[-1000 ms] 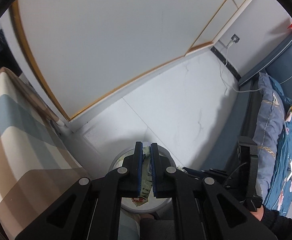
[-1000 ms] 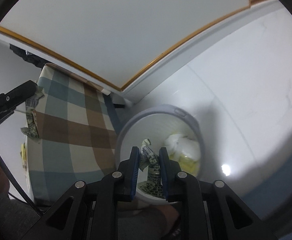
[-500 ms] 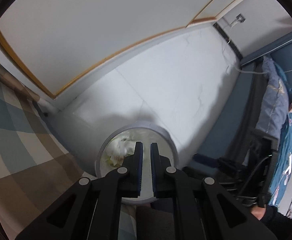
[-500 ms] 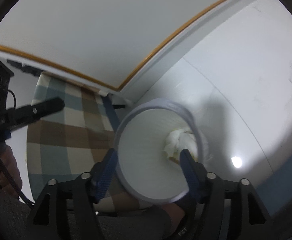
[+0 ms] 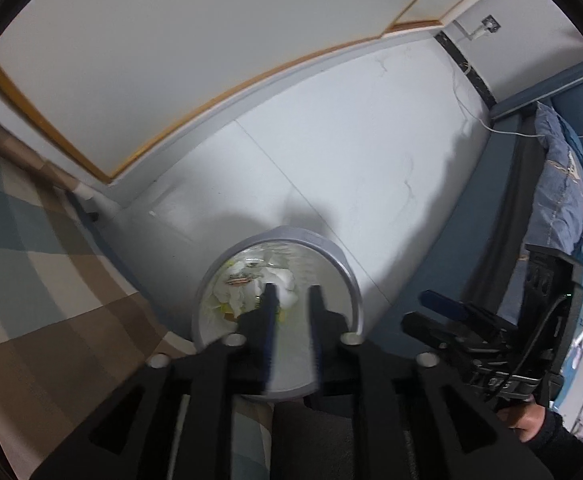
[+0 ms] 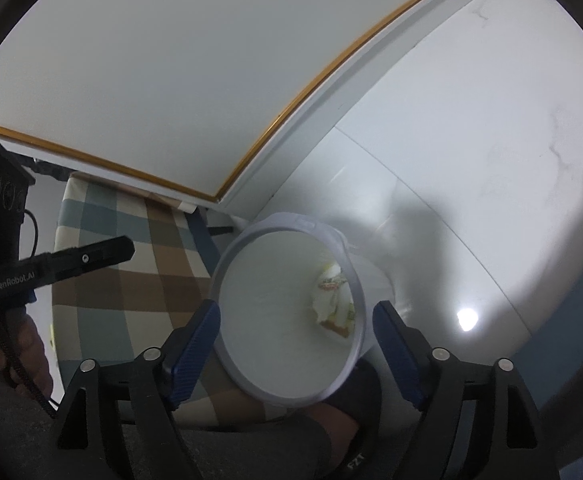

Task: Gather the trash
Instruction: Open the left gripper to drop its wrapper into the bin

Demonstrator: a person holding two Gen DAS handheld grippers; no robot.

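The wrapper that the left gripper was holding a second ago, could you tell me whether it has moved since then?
Yes. It has left the left gripper, whose jaws are opening with nothing between them, and now seems to lie down in the white bin.

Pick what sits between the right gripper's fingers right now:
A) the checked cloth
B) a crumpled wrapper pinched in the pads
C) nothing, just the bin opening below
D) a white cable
C: the right gripper has its jaws apart and opening, with nothing held between the blue pads; only the round bin shows below, with crumpled trash lying inside it.
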